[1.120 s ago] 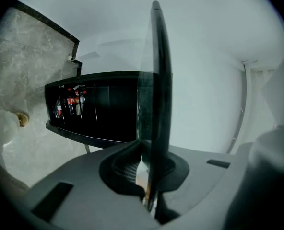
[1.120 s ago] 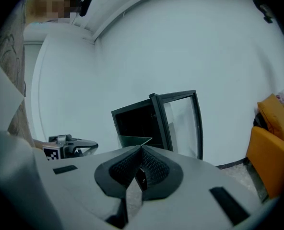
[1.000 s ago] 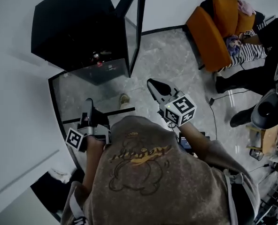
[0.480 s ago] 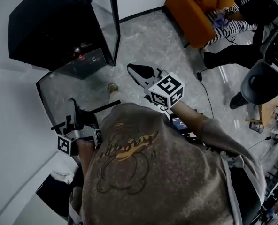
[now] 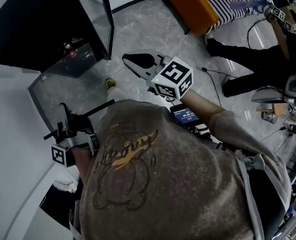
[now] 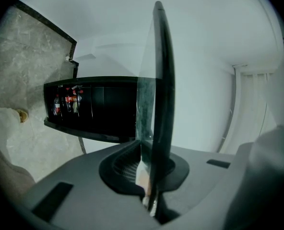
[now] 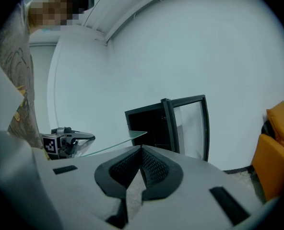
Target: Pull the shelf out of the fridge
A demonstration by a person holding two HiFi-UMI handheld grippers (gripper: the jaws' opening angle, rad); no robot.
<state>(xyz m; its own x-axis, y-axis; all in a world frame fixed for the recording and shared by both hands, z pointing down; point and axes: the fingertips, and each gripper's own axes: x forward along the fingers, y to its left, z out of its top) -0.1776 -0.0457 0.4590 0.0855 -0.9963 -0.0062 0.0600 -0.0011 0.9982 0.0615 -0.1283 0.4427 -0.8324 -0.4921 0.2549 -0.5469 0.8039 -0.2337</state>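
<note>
The black fridge (image 5: 33, 31) stands at the upper left of the head view with its glass door (image 5: 105, 19) swung open. The glass shelf (image 5: 58, 94) is outside the fridge, held flat over the floor. My left gripper (image 5: 68, 126) is shut on its near edge. In the left gripper view the shelf (image 6: 157, 80) runs edge-on up from the jaws, with the fridge (image 6: 99, 109) behind it. My right gripper (image 5: 138, 64) hangs in the air to the right of the shelf, shut and empty. The right gripper view shows the shelf (image 7: 118, 140), the left gripper (image 7: 65, 140) and the fridge (image 7: 149, 123).
An orange sofa (image 5: 198, 4) stands at the upper right, with a seated person's legs (image 5: 258, 59) and cables on the grey marble floor (image 5: 153, 29). A white wall (image 5: 13, 134) runs along the left. My own shoe (image 5: 110, 84) shows below the shelf.
The left gripper has carried the shelf back and to the left, farther from the fridge. The right gripper has drifted left with it, still shut.
</note>
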